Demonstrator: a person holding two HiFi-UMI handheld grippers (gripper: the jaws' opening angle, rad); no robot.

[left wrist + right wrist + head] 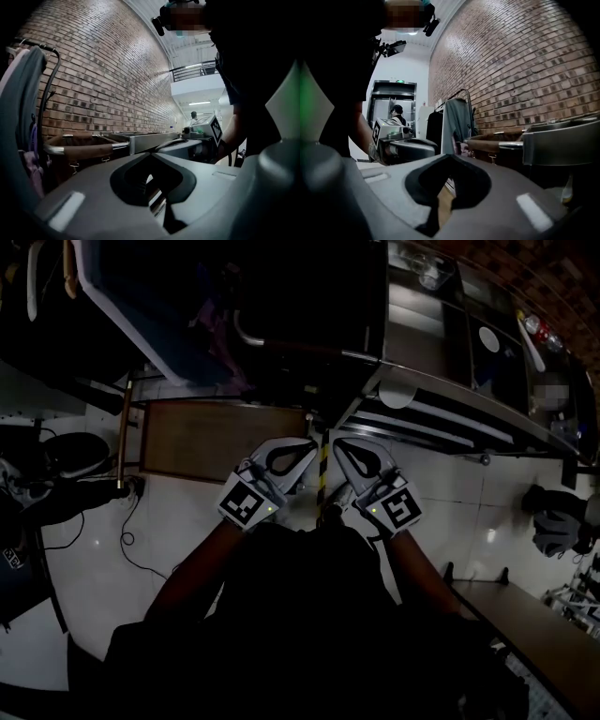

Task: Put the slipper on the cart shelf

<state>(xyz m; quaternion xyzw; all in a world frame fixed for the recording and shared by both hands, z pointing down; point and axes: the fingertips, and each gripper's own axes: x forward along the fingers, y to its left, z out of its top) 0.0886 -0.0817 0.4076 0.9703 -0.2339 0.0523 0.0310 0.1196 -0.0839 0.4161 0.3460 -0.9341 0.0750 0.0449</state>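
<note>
Grey plastic all round here. The left claw (151, 154) has its two jaws tip to tip with nothing between them. The right claw (450, 155) is the same, pinched fully closed on air. In the head view they sit side by side, close in front of the person's dark torso. Their tips nearly touch each other and point roughly level out ahead. My guess is that's just a carry pose, arms tucked in, since neither claw has anything to hold yet.

The slipper? I can't find it in any view, so I'd say the pick-up hasn't happened. The flat brown wooden board in a thin metal frame, which I take for the cart shelf (216, 442), lies just beyond the left claw's tip. There's no slipper on it that I can see, though it's pretty dim.

Further out there's a glossy white tiled floor (187, 531) and a long stainless steel counter (450, 399) off to the right. A yellow-and-black striped post (323, 460) stands between the claws. Behind it all there's a red-brown brick wall (525, 61) and a grey hanging garment (457, 117) on a rail.
</note>
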